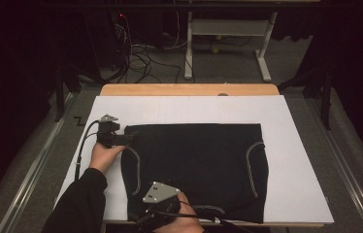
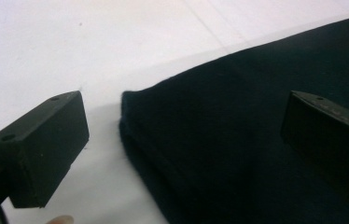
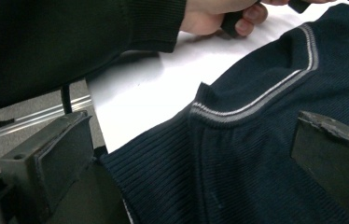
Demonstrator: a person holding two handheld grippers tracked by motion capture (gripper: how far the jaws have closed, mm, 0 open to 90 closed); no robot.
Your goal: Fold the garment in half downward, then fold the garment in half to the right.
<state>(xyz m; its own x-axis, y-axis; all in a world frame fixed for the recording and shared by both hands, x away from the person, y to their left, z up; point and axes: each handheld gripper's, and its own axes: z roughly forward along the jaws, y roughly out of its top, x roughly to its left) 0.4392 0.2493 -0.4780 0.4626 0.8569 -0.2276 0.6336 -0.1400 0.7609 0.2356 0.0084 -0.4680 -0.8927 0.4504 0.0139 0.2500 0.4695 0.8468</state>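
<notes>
Dark room all around, with cables on the floor and a white sheet [image 1: 296, 145] covering the table. From the high view, a dark sweater [image 1: 199, 165] lies flat on the sheet, folded into a rough rectangle with pale piping curving down both sides. The left gripper [image 1: 130, 138] sits at the sweater's far left corner, held in the left hand [image 1: 103, 155]. The right gripper [image 1: 143, 216] is down at the near left edge of the sweater, with its grey plate on top; its jaw tips are too dark to make out from up there.

Left gripper view: jaws are spread wide, with the sweater [image 2: 256, 154] corner between them. One jaw hangs over the bare sheet [image 2: 70, 46], the other over the fabric. Nothing pinched.

Right gripper view: jaws spread here too, straddling the ribbed hem edge of the sweater [image 3: 256, 154]. One jaw is off the cloth by the sheet [image 3: 163, 88] edge, the other is over the knit, probably just above it rather than touching, hard to say. The grey piping runs across just beyond the jaws. Farther off, the left hand [image 3: 219, 16] grips its tool on the sheet.
</notes>
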